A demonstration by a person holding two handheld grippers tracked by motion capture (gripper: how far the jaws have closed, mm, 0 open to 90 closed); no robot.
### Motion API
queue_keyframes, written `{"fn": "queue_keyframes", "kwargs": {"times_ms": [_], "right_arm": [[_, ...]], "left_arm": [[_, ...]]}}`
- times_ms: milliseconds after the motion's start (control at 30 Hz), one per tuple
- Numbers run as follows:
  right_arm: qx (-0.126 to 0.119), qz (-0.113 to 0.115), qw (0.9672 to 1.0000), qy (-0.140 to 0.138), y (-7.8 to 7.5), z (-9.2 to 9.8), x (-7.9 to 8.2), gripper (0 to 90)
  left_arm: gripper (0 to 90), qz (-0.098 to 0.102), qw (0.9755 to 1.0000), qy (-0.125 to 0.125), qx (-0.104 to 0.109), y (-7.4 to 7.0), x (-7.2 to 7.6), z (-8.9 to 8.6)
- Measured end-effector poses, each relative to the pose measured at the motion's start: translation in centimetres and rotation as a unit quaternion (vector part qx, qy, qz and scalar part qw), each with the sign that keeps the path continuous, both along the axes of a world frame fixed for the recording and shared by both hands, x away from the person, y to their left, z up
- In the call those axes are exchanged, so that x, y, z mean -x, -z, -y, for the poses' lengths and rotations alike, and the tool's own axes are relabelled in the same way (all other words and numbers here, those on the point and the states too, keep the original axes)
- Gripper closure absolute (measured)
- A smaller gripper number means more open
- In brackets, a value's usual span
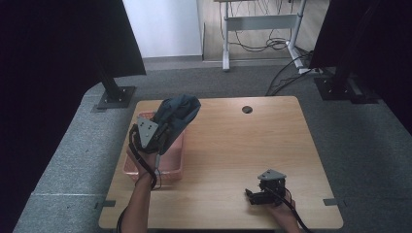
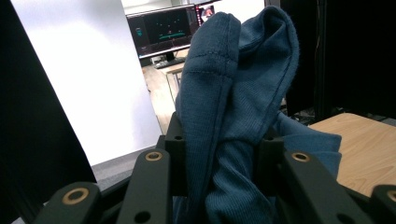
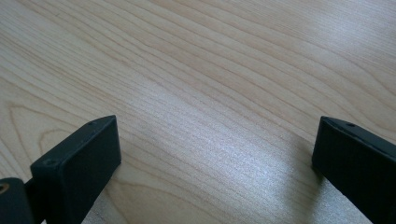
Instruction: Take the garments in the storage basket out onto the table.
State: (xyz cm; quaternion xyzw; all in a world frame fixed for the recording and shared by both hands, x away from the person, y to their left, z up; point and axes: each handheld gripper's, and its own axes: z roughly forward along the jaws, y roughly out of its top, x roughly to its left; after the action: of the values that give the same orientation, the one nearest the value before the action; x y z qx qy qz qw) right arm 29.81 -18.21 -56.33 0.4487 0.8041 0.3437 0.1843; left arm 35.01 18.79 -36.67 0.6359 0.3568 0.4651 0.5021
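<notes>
The left tongs are clenched on a blue cloth and hold it in the air above the pink basket at the left side of the surface. In the left gripper view the cloth stands bunched between the two jaws. I think the step is to lift the cloth out of the basket; it is best to raise it straight up until its lower end is free of the rim, and to keep the grip firm. The right tongs rest released, jaws wide apart, low over the bare wood. How much cloth hangs below the left tongs is hidden by the hand, and the inside of the basket is hard to see.
</notes>
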Motion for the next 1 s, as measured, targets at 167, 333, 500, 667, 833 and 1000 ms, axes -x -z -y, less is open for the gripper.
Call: {"fn": "queue_keyframes", "kwargs": {"times_ms": [167, 333, 500, 667, 833, 1000], "right_arm": [[0.0, 0.0, 1.0, 0.0, 0.0, 0.0, 0.0, 0.8], [0.0, 0.0, 1.0, 0.0, 0.0, 0.0, 0.0, 0.8], [0.0, 0.0, 1.0, 0.0, 0.0, 0.0, 0.0, 0.8], [0.0, 0.001, 1.0, 0.0, 0.0, 0.0, 0.0, 0.8], [0.0, 0.001, 1.0, 0.0, 0.0, 0.0, 0.0, 0.8], [0.0, 0.001, 1.0, 0.0, 0.0, 0.0, 0.0, 0.8]], "left_arm": [[66.0, -0.002, 1.0, 0.003, 0.0, 0.1, -0.2, 0.4], [66.0, -0.005, 1.0, 0.005, -0.001, 0.2, -0.3, 0.7], [65.9, -0.005, 0.9999, 0.01, -0.004, 0.0, -0.5, 1.2], [65.9, -0.01, 0.9998, 0.015, -0.006, 0.2, -0.8, 1.8], [65.9, -0.015, 0.9997, 0.018, -0.01, 0.4, -1.2, 2.4], [65.9, -0.016, 0.9996, 0.021, -0.012, 0.5, -1.3, 2.9]]}}
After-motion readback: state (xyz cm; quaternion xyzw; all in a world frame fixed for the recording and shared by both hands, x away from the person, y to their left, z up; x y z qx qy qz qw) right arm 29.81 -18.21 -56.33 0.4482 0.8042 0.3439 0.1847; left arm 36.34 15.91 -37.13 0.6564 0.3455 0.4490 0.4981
